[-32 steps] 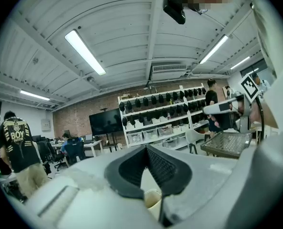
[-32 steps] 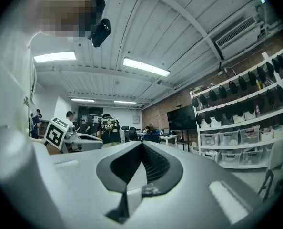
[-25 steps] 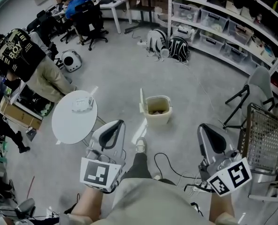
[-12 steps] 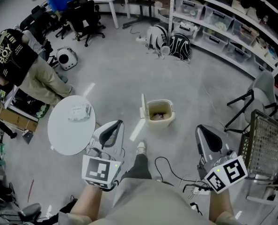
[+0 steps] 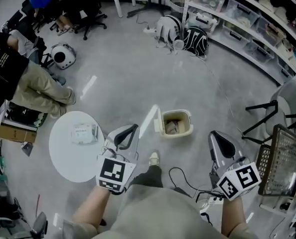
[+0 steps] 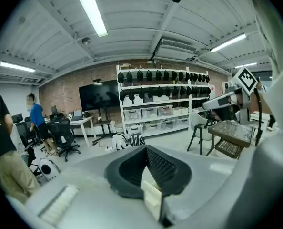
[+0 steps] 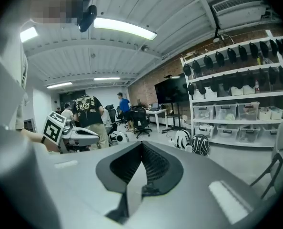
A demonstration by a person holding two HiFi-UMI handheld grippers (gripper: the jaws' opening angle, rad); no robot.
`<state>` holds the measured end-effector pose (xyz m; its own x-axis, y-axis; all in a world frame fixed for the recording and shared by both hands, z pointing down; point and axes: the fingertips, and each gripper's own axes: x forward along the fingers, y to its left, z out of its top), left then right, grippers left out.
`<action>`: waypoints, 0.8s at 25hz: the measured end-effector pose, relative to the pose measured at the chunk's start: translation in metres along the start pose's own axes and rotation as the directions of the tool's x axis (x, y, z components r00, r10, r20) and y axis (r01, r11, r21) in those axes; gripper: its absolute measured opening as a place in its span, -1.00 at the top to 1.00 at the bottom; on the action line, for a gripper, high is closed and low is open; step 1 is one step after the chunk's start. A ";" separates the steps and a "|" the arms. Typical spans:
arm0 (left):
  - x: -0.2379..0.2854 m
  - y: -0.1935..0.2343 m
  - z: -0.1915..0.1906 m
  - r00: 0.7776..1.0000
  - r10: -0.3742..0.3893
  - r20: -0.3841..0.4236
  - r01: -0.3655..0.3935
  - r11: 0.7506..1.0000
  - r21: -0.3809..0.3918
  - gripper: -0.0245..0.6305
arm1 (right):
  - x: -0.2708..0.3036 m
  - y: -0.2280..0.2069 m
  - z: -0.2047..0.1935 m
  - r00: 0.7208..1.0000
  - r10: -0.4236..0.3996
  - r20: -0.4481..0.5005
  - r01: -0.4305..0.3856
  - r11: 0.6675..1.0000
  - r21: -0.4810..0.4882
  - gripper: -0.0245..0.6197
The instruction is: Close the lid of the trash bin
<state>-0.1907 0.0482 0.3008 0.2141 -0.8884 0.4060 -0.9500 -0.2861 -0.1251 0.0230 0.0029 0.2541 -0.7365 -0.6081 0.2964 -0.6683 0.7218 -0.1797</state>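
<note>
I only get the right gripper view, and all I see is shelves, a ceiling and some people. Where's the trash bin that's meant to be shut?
Observer: The head view shows it. The trash bin stands on the floor, ahead of and between the left gripper and the right gripper.
Visitor: Is its lid down?
Observer: No. The lid stands upright at the bin's left side.
Visitor: Is a gripper touching it?
Observer: Neither one. The left gripper is the nearer to the lid, but bare floor shows between them.
</note>
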 end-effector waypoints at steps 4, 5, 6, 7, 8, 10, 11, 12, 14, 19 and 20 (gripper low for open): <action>0.039 0.026 -0.020 0.998 -0.045 -0.045 0.044 0.999 -0.024 0.92 | 0.047 -0.016 -0.012 0.999 -0.023 -0.042 0.025 0.999 0.036 0.91; 0.048 0.029 -0.026 0.997 -0.058 -0.058 0.056 0.998 -0.027 0.92 | 0.056 -0.020 -0.018 0.998 -0.026 -0.052 0.029 0.998 0.059 0.91; 0.056 0.031 -0.032 0.995 -0.070 -0.072 0.068 0.997 -0.029 0.92 | 0.065 -0.024 -0.024 0.998 -0.028 -0.064 0.034 0.996 0.083 0.91; 0.064 0.033 -0.040 0.993 -0.082 -0.088 0.079 0.996 -0.033 0.92 | 0.072 -0.028 -0.030 0.997 -0.030 -0.078 0.038 0.994 0.104 0.91; 0.071 0.034 -0.048 0.990 -0.094 -0.103 0.090 0.995 -0.040 0.92 | 0.079 -0.031 -0.036 0.995 -0.032 -0.092 0.043 0.992 0.118 0.91; 0.084 0.035 -0.064 0.985 -0.115 -0.132 0.108 0.992 -0.057 0.92 | 0.091 -0.036 -0.047 0.992 -0.039 -0.121 0.055 0.990 0.130 0.91; 0.090 0.036 -0.072 0.982 -0.124 -0.145 0.116 0.991 -0.066 0.92 | 0.096 -0.040 -0.053 0.990 -0.044 -0.133 0.062 0.989 0.133 0.91; 0.097 0.037 -0.080 0.978 -0.133 -0.159 0.123 0.990 -0.075 0.92 | 0.102 -0.043 -0.058 0.988 -0.049 -0.145 0.069 0.988 0.135 0.91; 0.112 0.037 -0.096 0.971 -0.152 -0.186 0.136 0.986 -0.099 0.92 | 0.111 -0.051 -0.070 0.983 -0.057 -0.173 0.082 0.987 0.136 0.91; 0.145 0.029 -0.142 0.947 -0.195 -0.255 0.156 0.974 -0.164 0.92 | 0.128 -0.071 -0.108 0.967 -0.070 -0.247 0.108 0.984 0.144 0.91; 0.152 0.027 -0.152 0.941 -0.203 -0.272 0.160 0.972 -0.171 0.92 | 0.131 -0.075 -0.115 0.963 -0.073 -0.259 0.114 0.982 0.149 0.91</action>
<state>-0.2186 -0.0400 0.4966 0.3321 -0.6803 0.6534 -0.9282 -0.3588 0.0982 -0.0113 -0.0924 0.4145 -0.6337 -0.5528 0.5411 -0.7562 0.5901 -0.2828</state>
